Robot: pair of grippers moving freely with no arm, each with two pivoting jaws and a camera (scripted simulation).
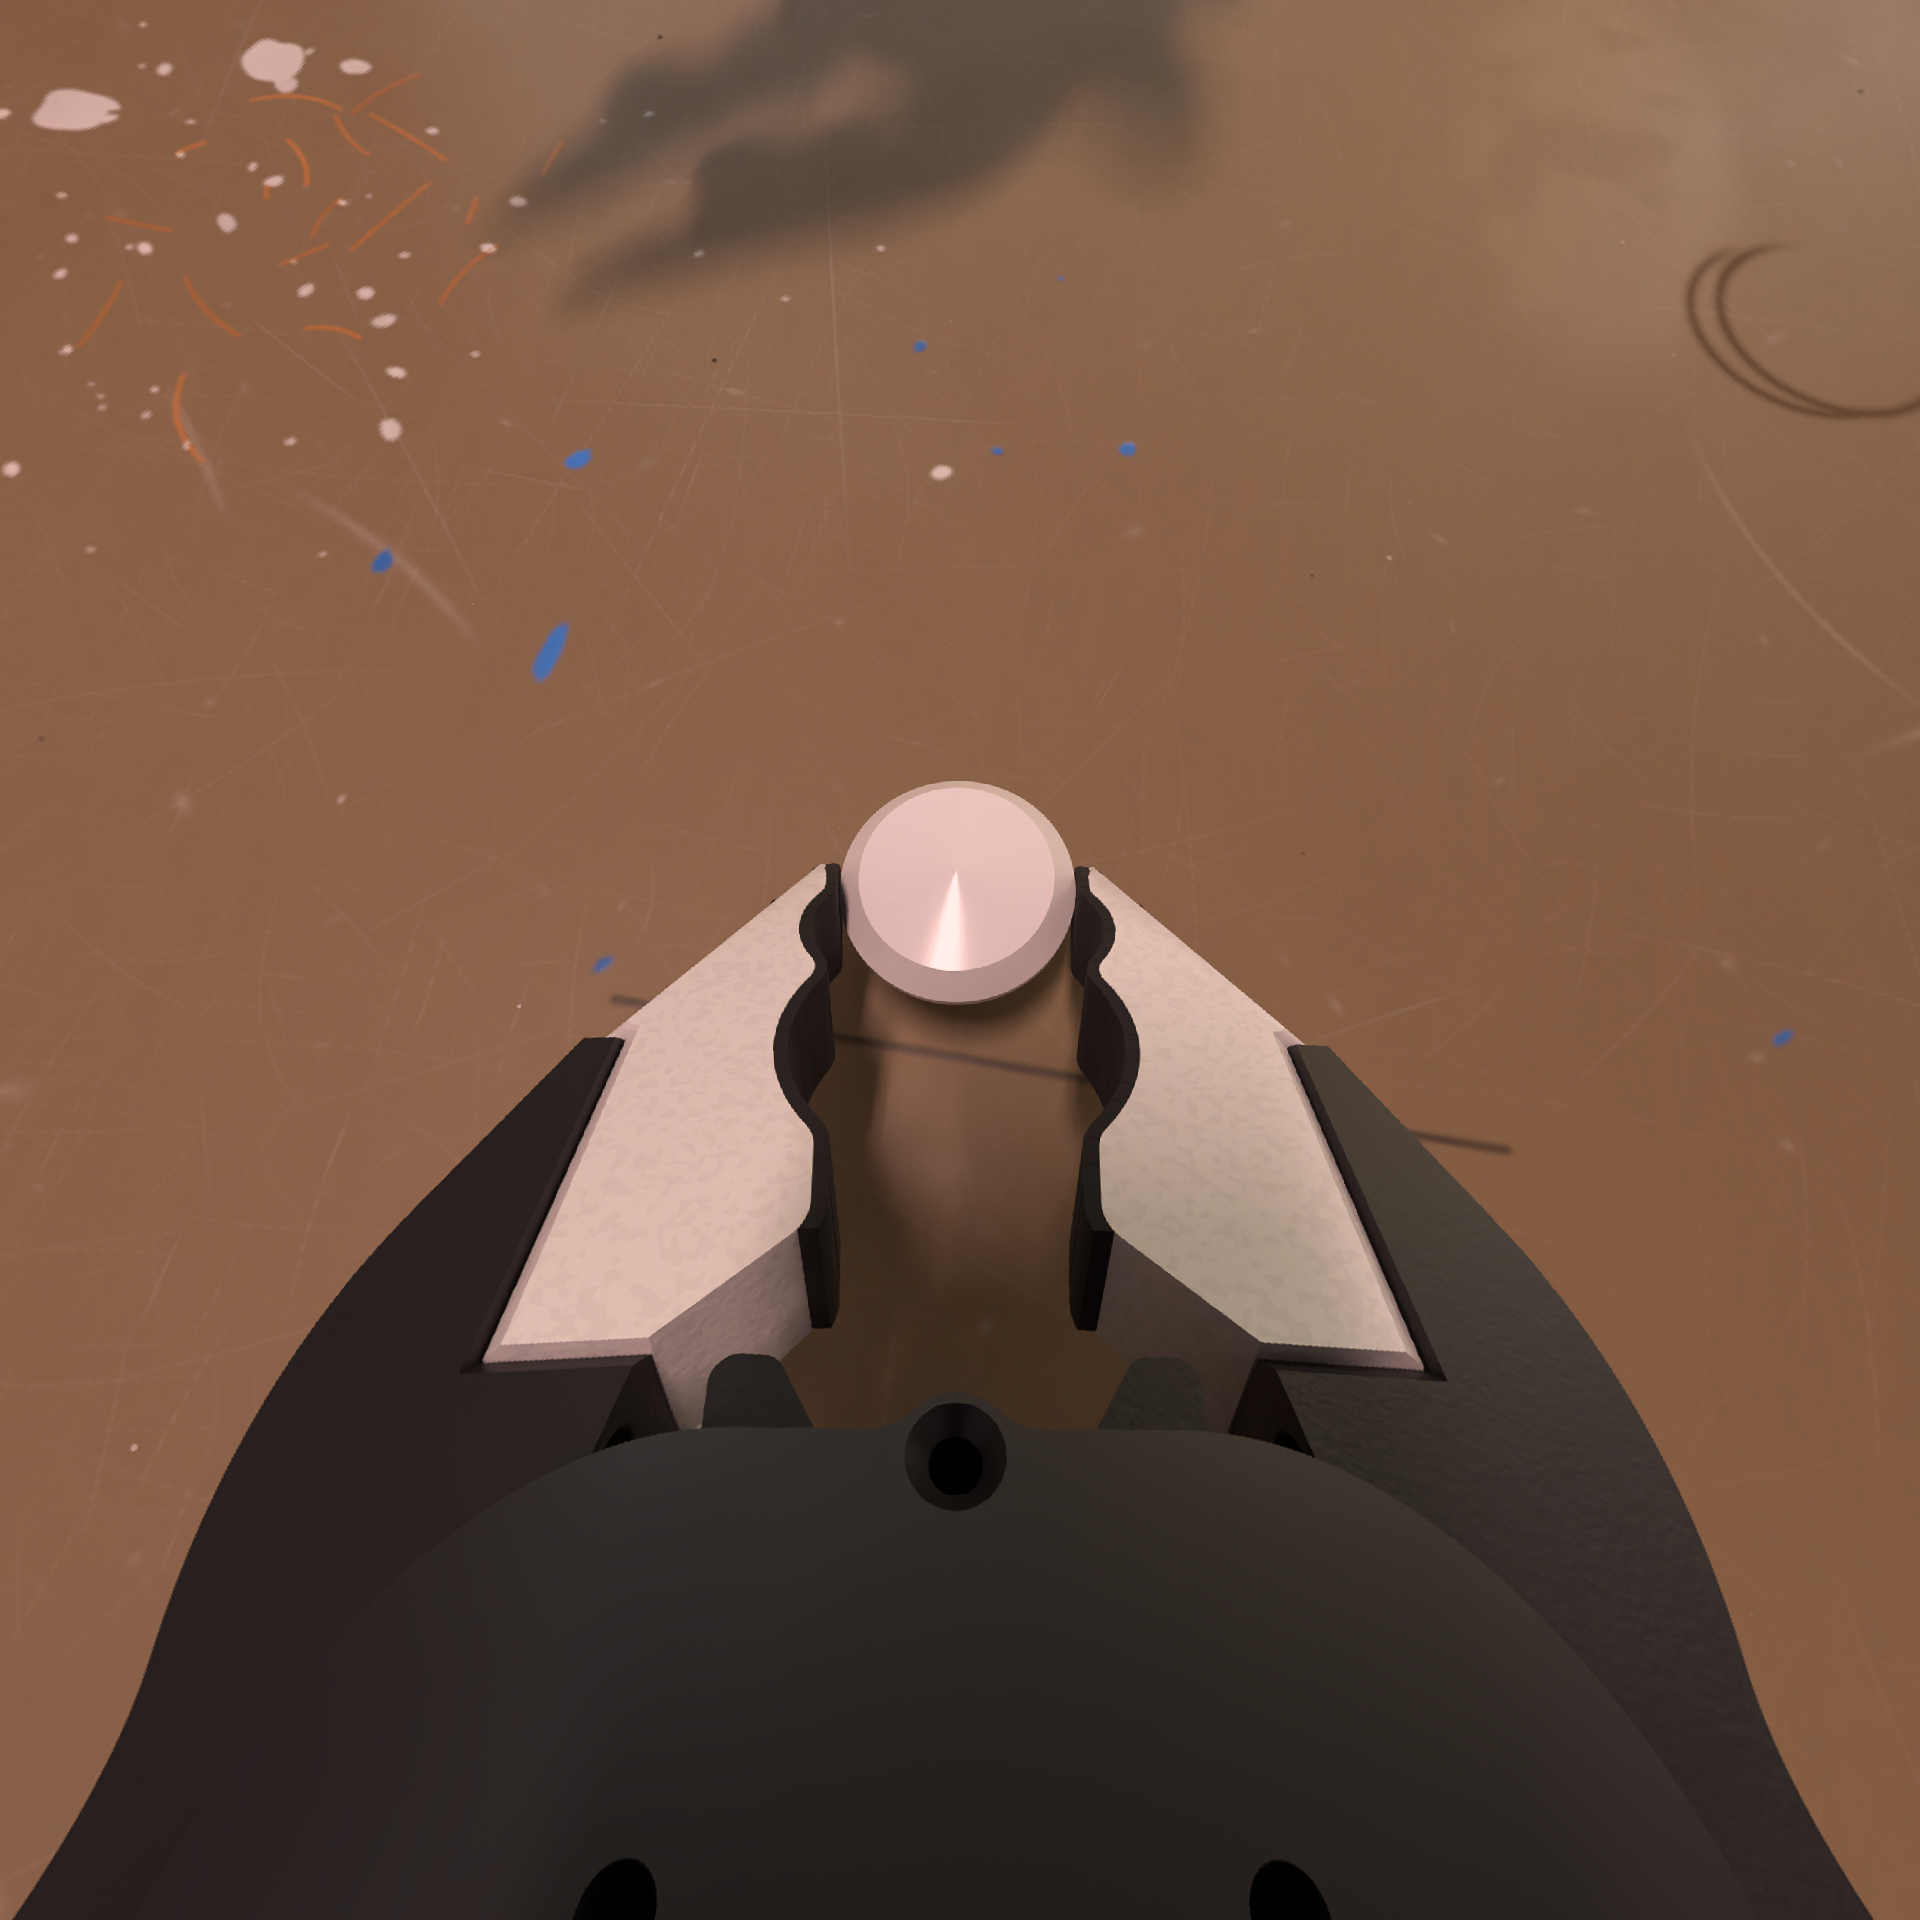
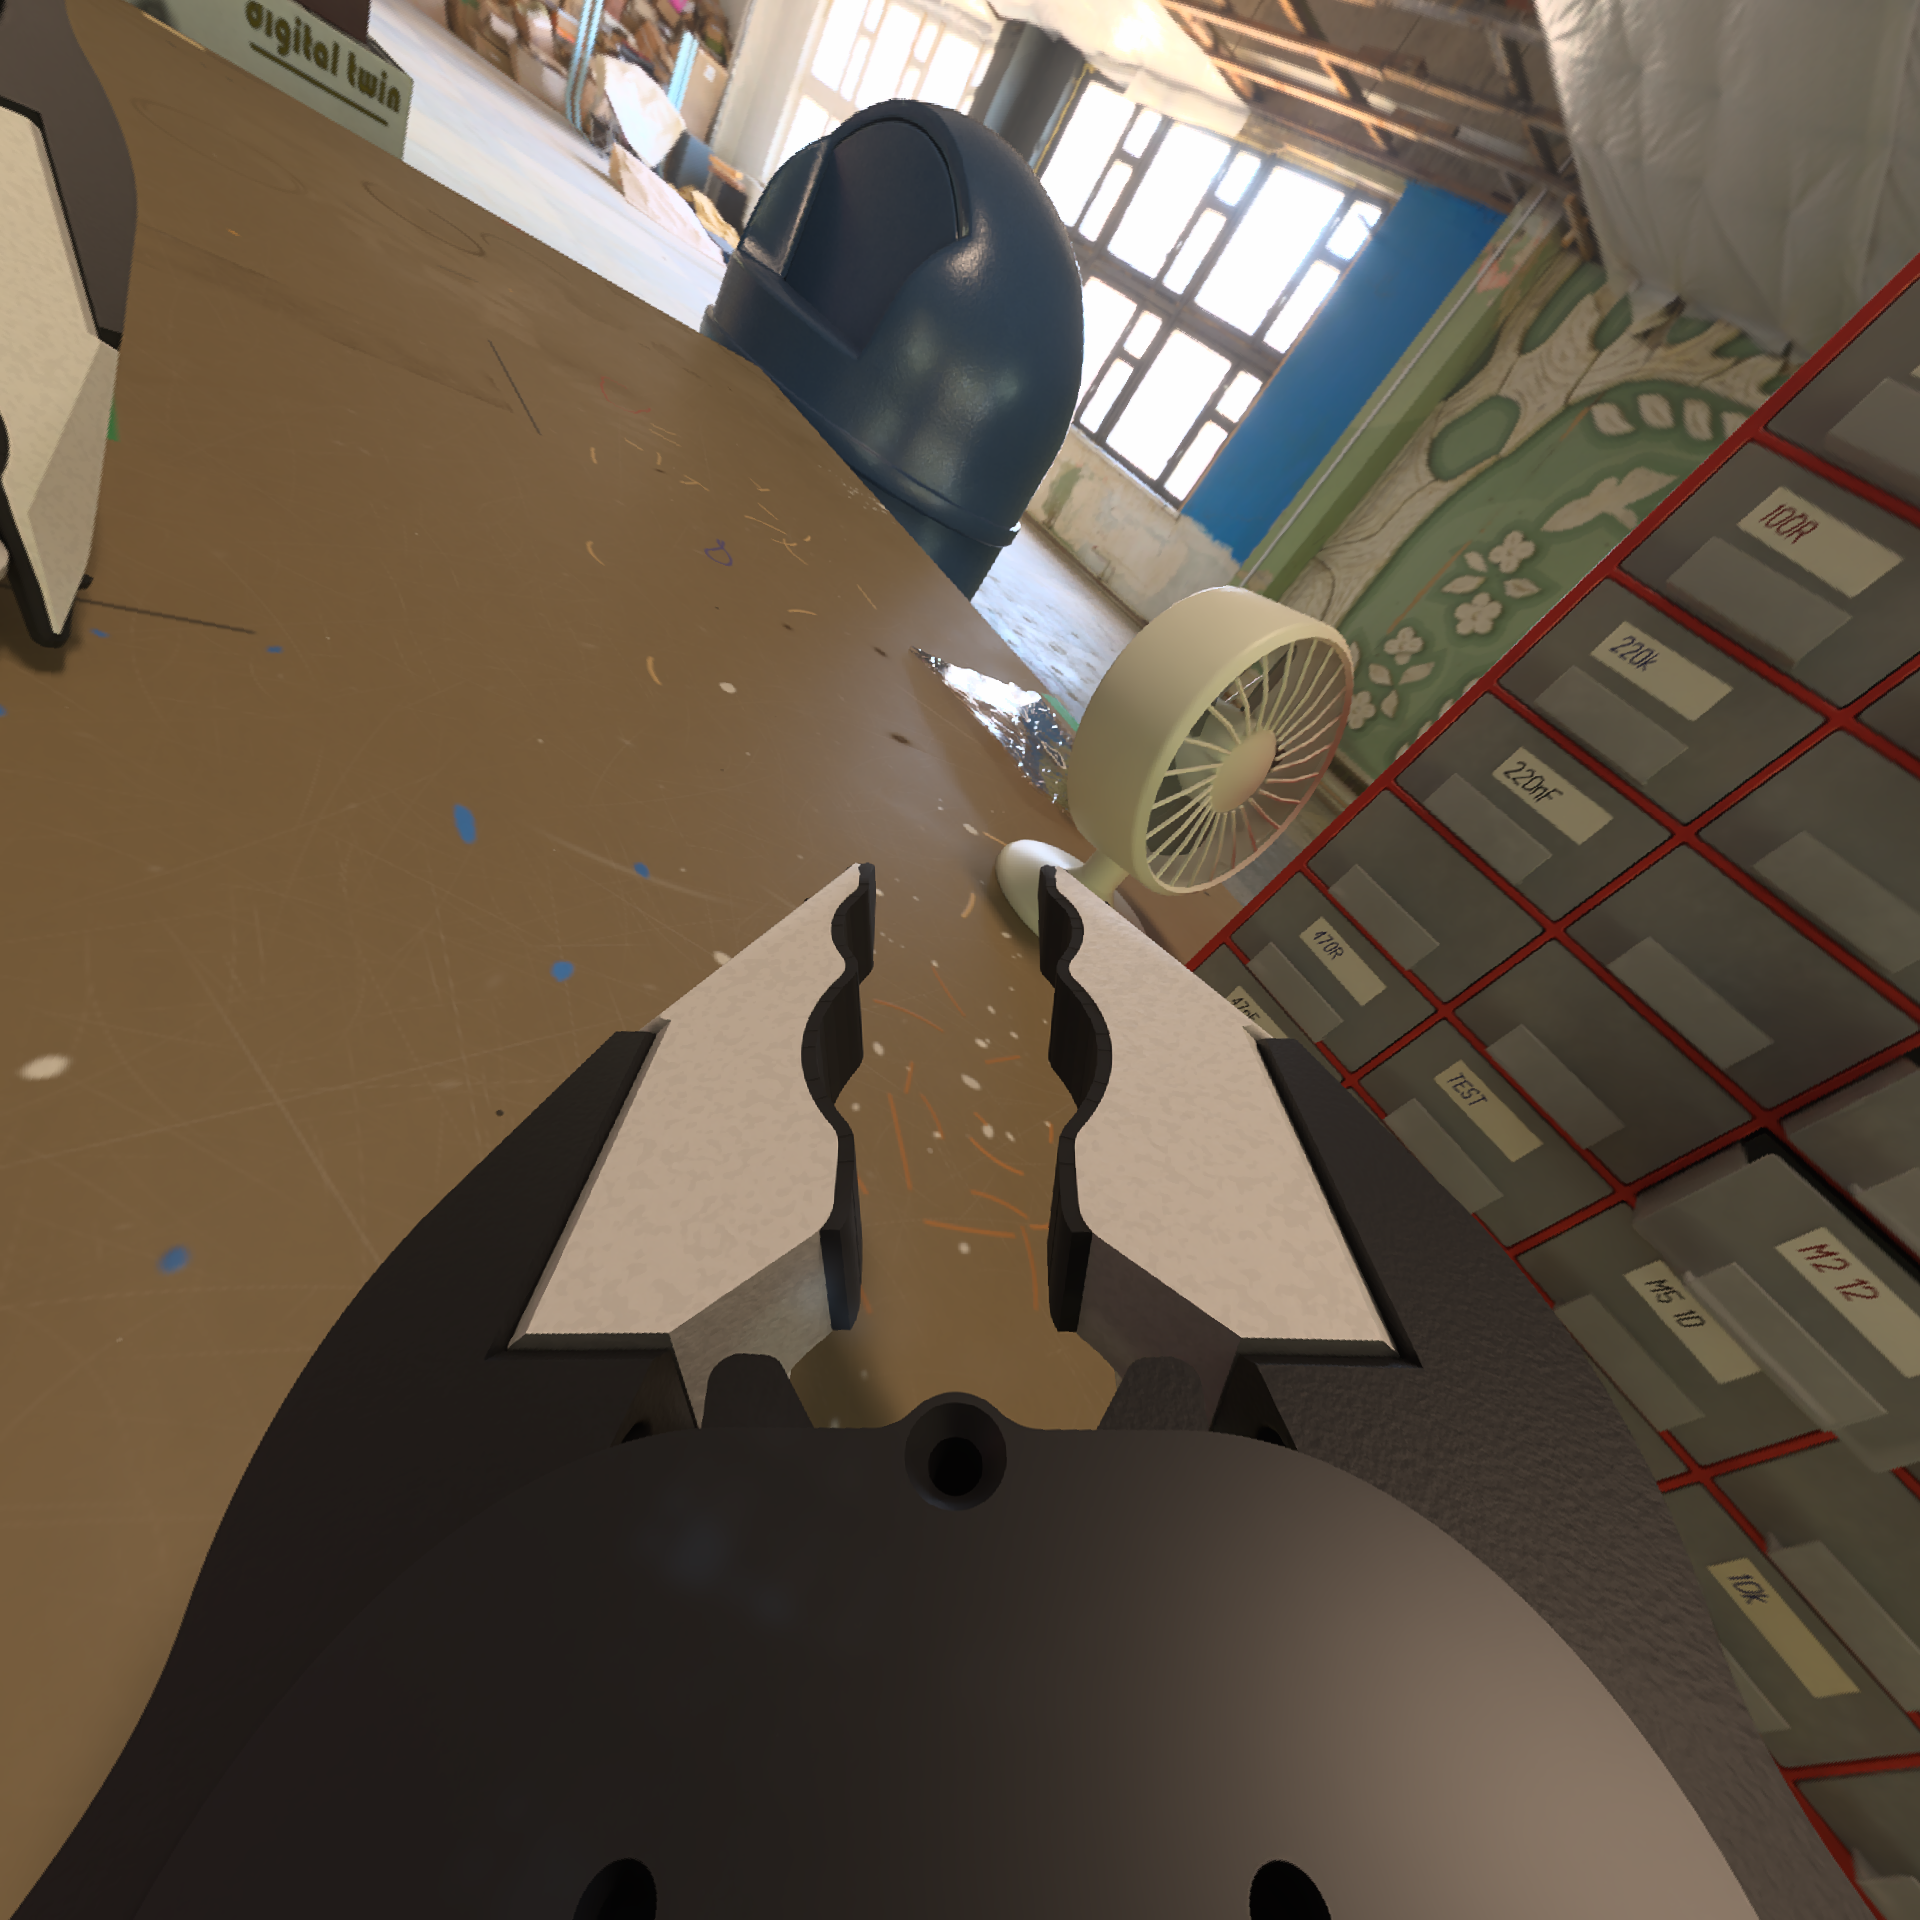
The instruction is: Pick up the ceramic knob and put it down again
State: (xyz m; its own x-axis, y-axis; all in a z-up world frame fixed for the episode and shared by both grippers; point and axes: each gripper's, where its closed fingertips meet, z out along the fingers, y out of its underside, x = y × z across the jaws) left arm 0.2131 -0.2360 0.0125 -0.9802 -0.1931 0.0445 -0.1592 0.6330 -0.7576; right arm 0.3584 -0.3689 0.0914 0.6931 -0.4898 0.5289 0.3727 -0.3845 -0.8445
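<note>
In the left wrist view, the ceramic knob [image 1: 956, 894] is a pale pink round disc, its flat face toward the camera. It sits between the tips of my left gripper [image 1: 956, 909]. Both dark pads touch its sides, so the gripper is shut on it. The gripper's shadow [image 1: 831, 156] falls far ahead on the brown table [image 1: 1351, 675], so the knob seems to be held above the surface. My right gripper [image 2: 956, 894] is open with a narrow gap and holds nothing, low over the table. Part of the left gripper [image 2: 52, 364] shows at the right wrist view's left edge.
A cream desk fan [image 2: 1216, 748] stands just ahead of the right gripper. A grey drawer cabinet with red edges [image 2: 1610, 935] is to its right. Crumpled foil [image 2: 1008, 707] lies near the table edge, a dark blue bin [image 2: 914, 322] stands beyond it, and a sign [image 2: 322, 62] stands far left.
</note>
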